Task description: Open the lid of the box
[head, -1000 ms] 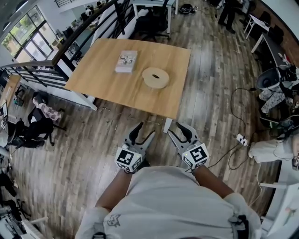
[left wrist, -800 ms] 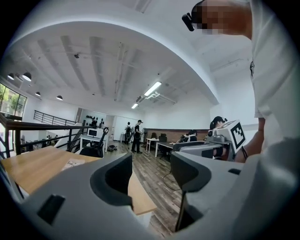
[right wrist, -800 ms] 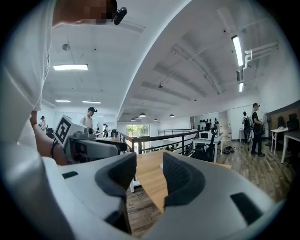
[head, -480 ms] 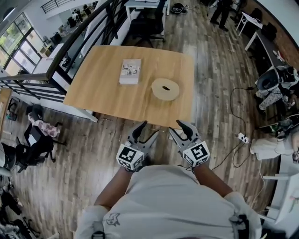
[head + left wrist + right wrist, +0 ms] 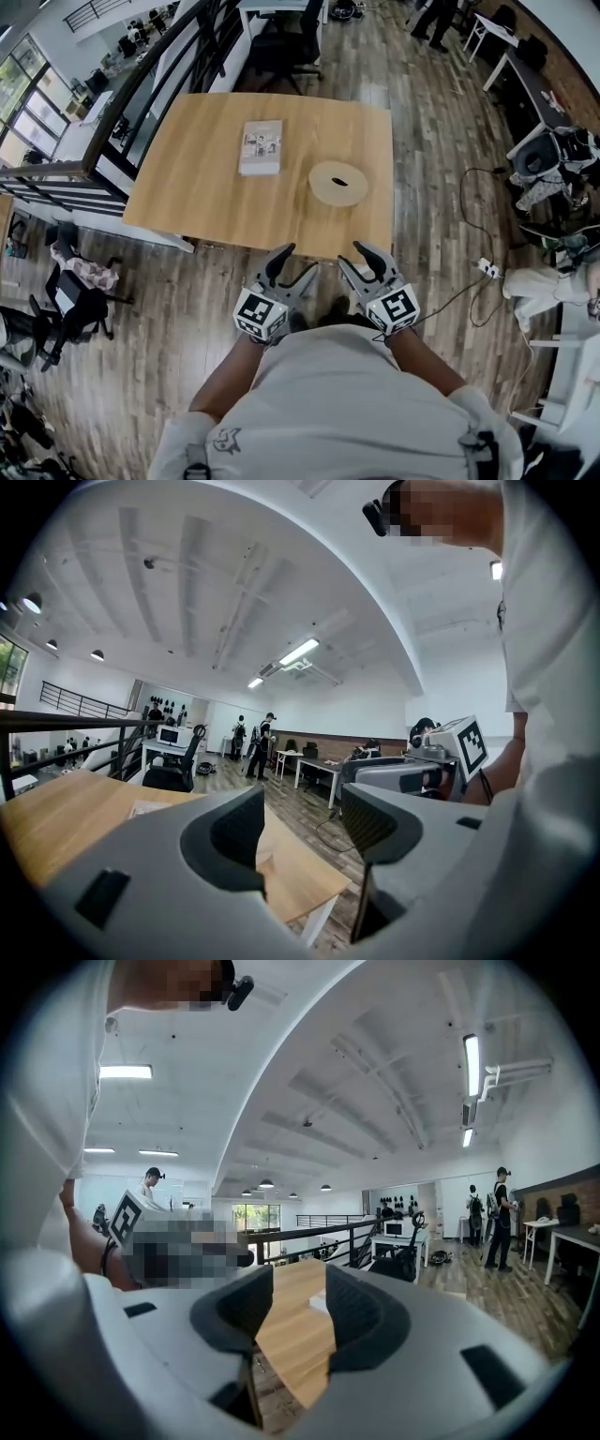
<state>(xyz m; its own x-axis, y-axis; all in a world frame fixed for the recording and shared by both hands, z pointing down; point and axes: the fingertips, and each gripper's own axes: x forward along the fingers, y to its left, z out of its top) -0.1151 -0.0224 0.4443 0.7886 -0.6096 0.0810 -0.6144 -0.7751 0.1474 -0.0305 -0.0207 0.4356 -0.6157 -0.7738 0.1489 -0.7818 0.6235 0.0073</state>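
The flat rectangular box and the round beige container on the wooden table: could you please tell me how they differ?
The flat rectangular box is straight-edged and whitish with printed pictures on top; the round beige container is a plain disc with a dark slot. The box lies farther from the person, leftward; the container sits nearer, close to the right edge of the wooden table. Both rest flat on it, apart.
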